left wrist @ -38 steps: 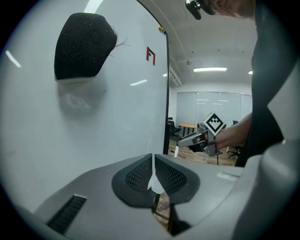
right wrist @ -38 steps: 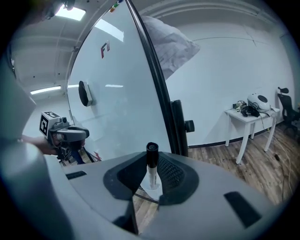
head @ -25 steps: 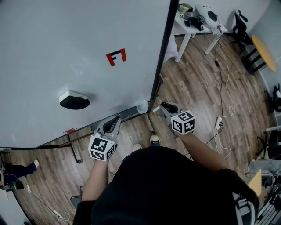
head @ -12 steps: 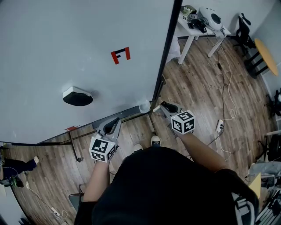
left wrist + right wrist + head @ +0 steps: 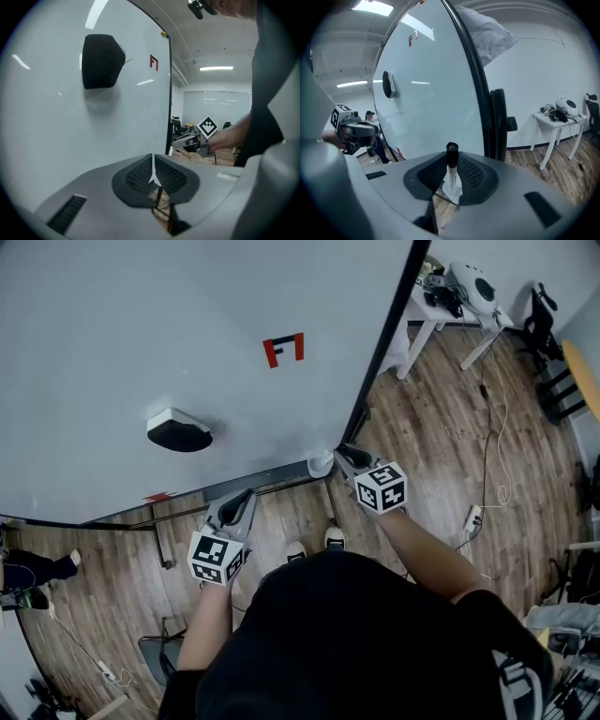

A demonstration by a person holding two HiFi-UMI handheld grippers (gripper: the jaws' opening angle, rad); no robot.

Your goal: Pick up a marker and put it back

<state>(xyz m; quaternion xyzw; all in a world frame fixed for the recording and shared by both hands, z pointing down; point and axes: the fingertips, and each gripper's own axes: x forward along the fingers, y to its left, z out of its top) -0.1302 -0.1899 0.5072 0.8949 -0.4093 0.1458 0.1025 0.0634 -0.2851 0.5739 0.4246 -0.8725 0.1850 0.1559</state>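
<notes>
Head view, whiteboard (image 5: 141, 352) lower right corner, open wooden floor (image 5: 441, 418) beyond, right gripper (image 5: 340, 455) beside white cup (image 5: 322, 463) there, left gripper (image 5: 247, 496) under bottom edge, left gripper view, jaws together, empty, right gripper view, jaws clamping upright marker (image 5: 451, 157) over cup.

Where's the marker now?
Right gripper view: the marker stands upright in the right claw, over the white cup at the lower corner of the whiteboard.
</notes>
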